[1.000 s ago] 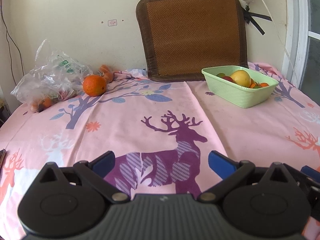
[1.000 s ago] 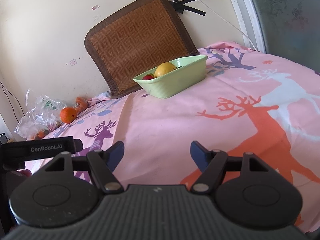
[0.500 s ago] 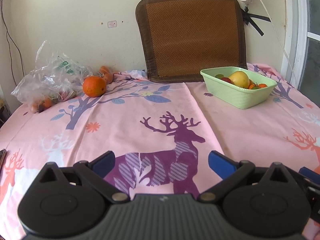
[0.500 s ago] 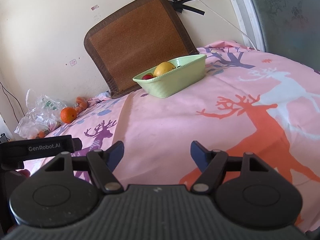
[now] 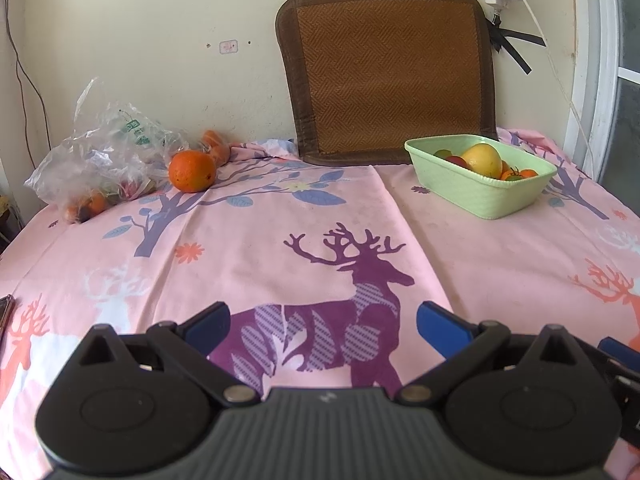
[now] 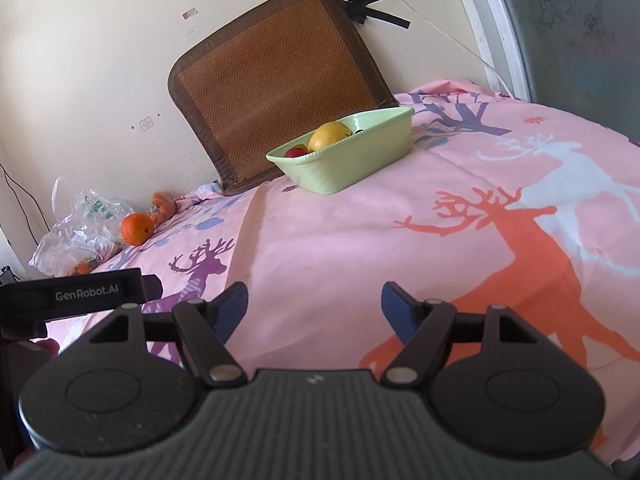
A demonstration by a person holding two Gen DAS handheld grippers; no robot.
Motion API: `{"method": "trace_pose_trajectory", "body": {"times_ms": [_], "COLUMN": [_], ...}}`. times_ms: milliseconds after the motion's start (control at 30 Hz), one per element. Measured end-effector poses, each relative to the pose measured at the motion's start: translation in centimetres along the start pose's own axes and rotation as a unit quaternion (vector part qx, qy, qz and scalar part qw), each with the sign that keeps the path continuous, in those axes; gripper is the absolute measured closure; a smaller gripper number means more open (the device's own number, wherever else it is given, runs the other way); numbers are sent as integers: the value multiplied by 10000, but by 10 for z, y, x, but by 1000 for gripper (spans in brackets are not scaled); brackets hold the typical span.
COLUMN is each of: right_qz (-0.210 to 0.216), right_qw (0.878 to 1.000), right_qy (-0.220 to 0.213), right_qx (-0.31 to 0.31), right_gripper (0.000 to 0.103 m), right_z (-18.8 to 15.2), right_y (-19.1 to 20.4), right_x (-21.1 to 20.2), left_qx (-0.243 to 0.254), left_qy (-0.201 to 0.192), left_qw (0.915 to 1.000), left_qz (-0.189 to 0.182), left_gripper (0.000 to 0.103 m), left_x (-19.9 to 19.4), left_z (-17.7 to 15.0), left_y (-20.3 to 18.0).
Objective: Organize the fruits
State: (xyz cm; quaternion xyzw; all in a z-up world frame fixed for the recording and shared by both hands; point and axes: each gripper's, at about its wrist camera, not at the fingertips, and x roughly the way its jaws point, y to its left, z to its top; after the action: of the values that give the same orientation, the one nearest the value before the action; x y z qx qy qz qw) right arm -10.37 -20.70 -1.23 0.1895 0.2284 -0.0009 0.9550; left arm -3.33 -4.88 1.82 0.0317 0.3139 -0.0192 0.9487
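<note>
A green basket (image 5: pixel 476 196) at the back right of the bed holds a large yellow fruit (image 5: pixel 482 159) and small red, green and orange fruits. An orange (image 5: pixel 191 171) lies loose at the back left, with carrots (image 5: pixel 216 146) behind it. My left gripper (image 5: pixel 322 322) is open and empty, low over the purple deer print, far from the fruit. My right gripper (image 6: pixel 314 306) is open and empty, near the front of the bed. The right wrist view also shows the basket (image 6: pixel 352 160), the orange (image 6: pixel 137 229) and the left gripper's body (image 6: pixel 80 294).
A clear plastic bag (image 5: pixel 100 156) with more small fruit lies at the far left by the wall. A brown woven mat (image 5: pixel 390 72) leans on the wall behind the basket. A pink deer-print sheet (image 5: pixel 248 248) covers the bed. A cable hangs at the right.
The left gripper's view has shifted slightly, so the basket and the orange sit a little lower and further off. Both grippers stay open and empty.
</note>
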Motion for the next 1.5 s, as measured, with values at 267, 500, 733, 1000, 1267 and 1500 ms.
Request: {"method": "trace_pose_trajectory", "body": {"times_ms": [267, 500, 733, 1000, 1267, 1500], "right_qz": [5, 25, 33, 29, 56, 36], "right_qw": [10000, 10000, 10000, 10000, 9999, 9999], "right_qy": [-26, -45, -49, -53, -95, -130], "right_qx": [0, 36, 55, 49, 68, 90], "right_gripper": [27, 27, 27, 27, 25, 24], "right_z": [0, 0, -1, -1, -1, 0], "right_y": [1, 0, -1, 0, 0, -1], "right_x": [-1, -3, -4, -4, -6, -6], "left_qx": [1, 33, 84, 153, 239, 254], "left_qy": [78, 118, 140, 184, 162, 173], "left_qw": [10000, 9999, 9999, 9997, 9996, 9995], "left_qz": [-33, 0, 54, 41, 9, -8], "left_gripper": [0, 0, 0, 0, 0, 0], "left_x": [1, 1, 3, 5, 3, 3], "left_z": [-1, -3, -3, -5, -5, -6], "left_y": [0, -3, -4, -5, -6, -7]}}
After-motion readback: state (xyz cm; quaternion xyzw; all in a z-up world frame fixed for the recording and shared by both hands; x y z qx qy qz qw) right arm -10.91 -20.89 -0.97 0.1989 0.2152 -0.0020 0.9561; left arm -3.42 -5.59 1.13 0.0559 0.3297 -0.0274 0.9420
